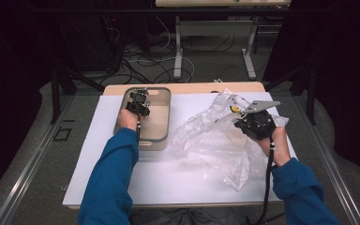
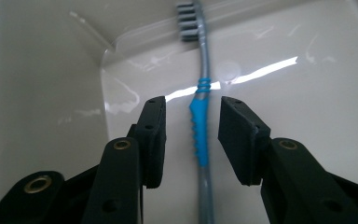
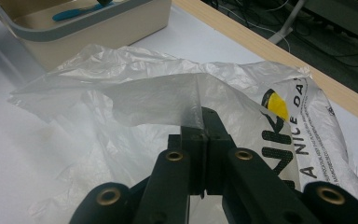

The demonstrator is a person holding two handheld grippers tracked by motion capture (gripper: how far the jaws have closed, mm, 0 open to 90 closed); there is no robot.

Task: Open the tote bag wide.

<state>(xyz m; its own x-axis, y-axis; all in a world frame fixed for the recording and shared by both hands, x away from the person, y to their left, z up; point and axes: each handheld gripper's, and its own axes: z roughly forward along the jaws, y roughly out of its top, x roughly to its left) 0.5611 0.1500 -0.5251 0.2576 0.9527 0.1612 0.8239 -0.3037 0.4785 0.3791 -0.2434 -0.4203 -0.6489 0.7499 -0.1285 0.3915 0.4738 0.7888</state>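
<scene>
Left gripper [image 2: 191,135] sat open around the toothbrush [image 2: 200,135], lower frame; right gripper [image 3: 204,140] pinched the bag [image 3: 149,93]. Bagging not started.

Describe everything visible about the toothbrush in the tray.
The toothbrush has a slim grey handle with a bright blue ribbed grip section and a grey bristled head at its far end. It looks like plastic with a rubbery grip. It lies flat on the glossy floor of the beige tray, head near the far wall. The left gripper has its jaws on either side of the blue grip, pads apart from it.
</scene>
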